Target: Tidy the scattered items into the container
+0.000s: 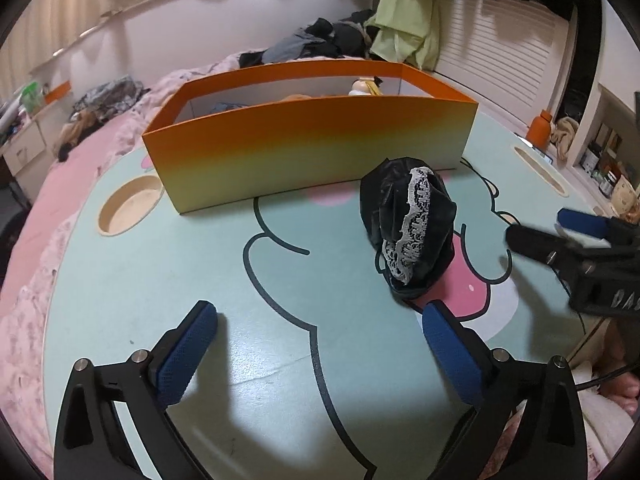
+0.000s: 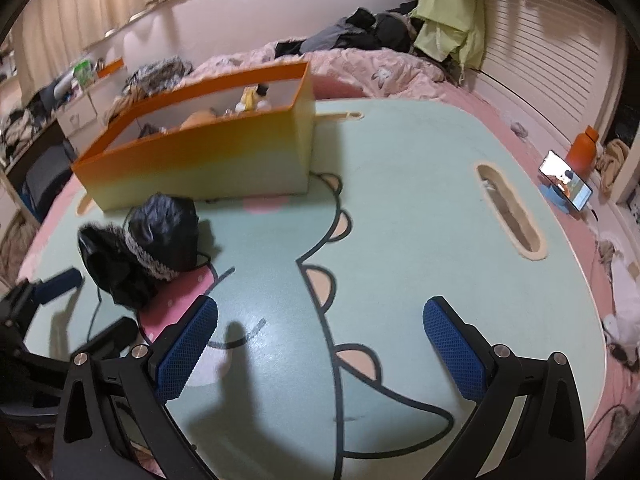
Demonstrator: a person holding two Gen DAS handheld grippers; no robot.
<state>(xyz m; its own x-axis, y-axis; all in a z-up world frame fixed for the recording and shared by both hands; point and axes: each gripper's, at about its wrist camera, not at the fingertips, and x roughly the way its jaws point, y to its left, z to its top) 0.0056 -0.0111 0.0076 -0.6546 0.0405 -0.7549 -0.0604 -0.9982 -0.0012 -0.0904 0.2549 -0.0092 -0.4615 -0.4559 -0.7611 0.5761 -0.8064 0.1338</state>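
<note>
A black bundle with white lace trim [image 1: 408, 224] lies on the mint cartoon table [image 1: 280, 340], in front of an orange-to-yellow box [image 1: 312, 148]. The box holds a yellow toy [image 1: 366, 86] and other items. My left gripper [image 1: 320, 316] is open and empty, just short of the bundle, which lies ahead to the right. My right gripper [image 2: 320, 312] is open and empty over bare table; the bundle [image 2: 148, 240] and box [image 2: 200, 156] lie to its left. The right gripper also shows at the right edge of the left wrist view [image 1: 540, 228], and the left gripper at the left edge of the right wrist view [image 2: 96, 304].
The table sits on a pink bed with piled clothes [image 1: 328, 38] behind the box. The table has a round cutout [image 1: 128, 210] at left and a slot [image 2: 510, 210] at right. A phone on a stand [image 2: 566, 186] and an orange bottle [image 2: 582, 150] stand off the right side.
</note>
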